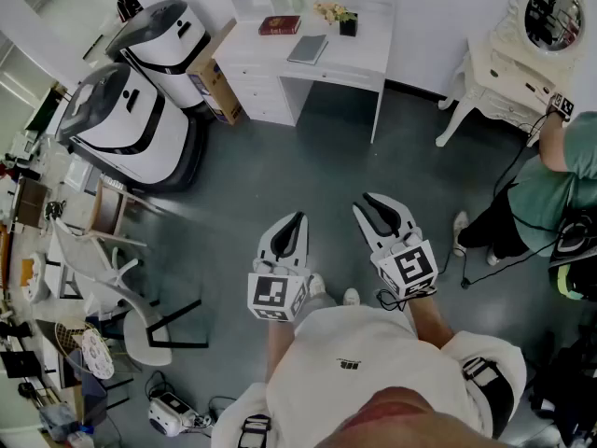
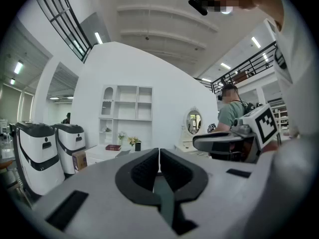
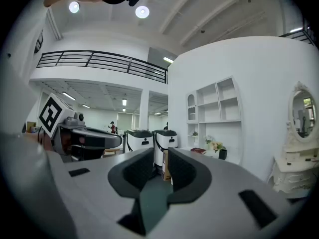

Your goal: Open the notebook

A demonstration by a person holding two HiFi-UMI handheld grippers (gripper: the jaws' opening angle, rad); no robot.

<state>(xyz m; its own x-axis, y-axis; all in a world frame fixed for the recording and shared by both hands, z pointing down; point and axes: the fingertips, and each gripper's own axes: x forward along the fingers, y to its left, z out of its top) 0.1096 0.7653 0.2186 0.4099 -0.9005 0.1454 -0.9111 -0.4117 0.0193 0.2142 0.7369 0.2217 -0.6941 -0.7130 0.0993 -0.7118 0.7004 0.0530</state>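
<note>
Left gripper (image 2: 159, 151) jaws together, right gripper (image 3: 160, 152) apart.

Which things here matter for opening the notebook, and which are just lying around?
For the job: grey notebook, desk, left gripper, right gripper.
Lying about: red book, flowers, cardboard box, mirror.

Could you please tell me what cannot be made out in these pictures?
- Head view: the grey notebook on the white desk is too small to show its spine side.
- Head view: the red book has a title too small to read.
- Right gripper view: beyond the right tongs, the notebook is too small to find.
- Head view: the second person is cut off by the right edge.
</note>
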